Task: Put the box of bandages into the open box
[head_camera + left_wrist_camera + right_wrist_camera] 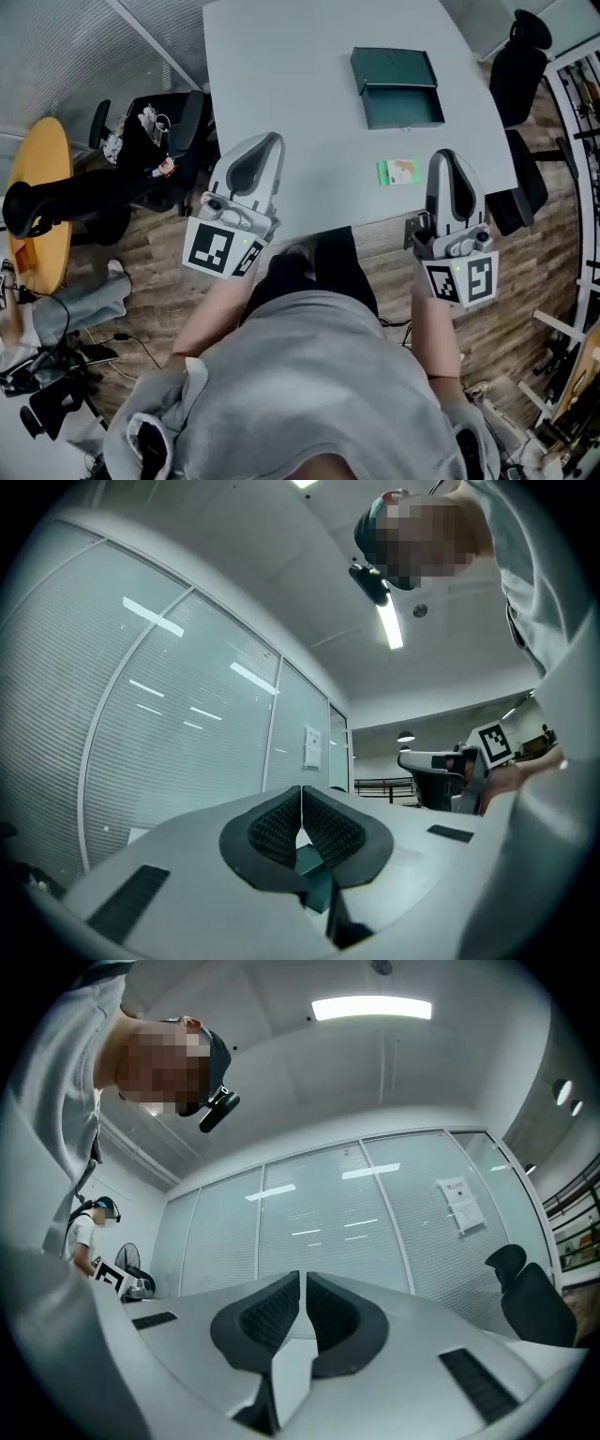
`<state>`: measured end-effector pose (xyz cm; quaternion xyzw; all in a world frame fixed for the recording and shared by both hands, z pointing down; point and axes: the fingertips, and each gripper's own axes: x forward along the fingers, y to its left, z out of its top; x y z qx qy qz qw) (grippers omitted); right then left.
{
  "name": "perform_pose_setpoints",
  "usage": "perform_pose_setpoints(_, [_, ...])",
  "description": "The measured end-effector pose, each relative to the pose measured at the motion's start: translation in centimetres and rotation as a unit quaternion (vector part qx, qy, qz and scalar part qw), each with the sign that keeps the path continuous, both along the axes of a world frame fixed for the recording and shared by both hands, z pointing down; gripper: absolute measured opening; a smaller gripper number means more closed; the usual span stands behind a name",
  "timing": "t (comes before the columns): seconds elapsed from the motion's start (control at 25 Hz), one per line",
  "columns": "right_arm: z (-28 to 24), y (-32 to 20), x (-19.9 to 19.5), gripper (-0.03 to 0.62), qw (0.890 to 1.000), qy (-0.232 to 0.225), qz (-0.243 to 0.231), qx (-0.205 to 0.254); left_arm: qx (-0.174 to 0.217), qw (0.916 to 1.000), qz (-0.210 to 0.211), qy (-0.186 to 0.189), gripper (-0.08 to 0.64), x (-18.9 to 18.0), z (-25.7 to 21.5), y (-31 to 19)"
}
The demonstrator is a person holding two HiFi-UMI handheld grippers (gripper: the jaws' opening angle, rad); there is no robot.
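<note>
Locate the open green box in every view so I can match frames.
Head view: open green box on the grey table, upper centre-right.
Left gripper view: low centre, below the closed jaws, a teal patch, probably the box.
Right gripper view: not in it.
Shared landmark: the blinded glass wall.

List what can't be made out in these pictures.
- Print on the box of bandages: too small, head view.
- teal shape behind the left gripper, whose jaws are shut: mostly hidden by them in the left gripper view; unidentifiable.
- table: far end cut off by the head view's top edge.
</note>
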<state>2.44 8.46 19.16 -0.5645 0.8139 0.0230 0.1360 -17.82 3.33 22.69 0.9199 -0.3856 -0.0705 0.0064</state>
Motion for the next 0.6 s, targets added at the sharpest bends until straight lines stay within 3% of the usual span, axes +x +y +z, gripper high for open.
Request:
perform_pose_setpoints(0.32, [-1.5,-6.8,5.8,0.054,0.997,0.012,-0.071,0.018,0.027,0.9982,-0.054,-0.006,0.023,6.0,-1.6,-4.6])
perform_pose_setpoints(0.6, [-0.6,-9.2,7.4,0.054,0.996,0.0,-0.089,0.014,0.018,0.9974,-0.07,-0.007,0.023,7.8,-0.9,-6.1])
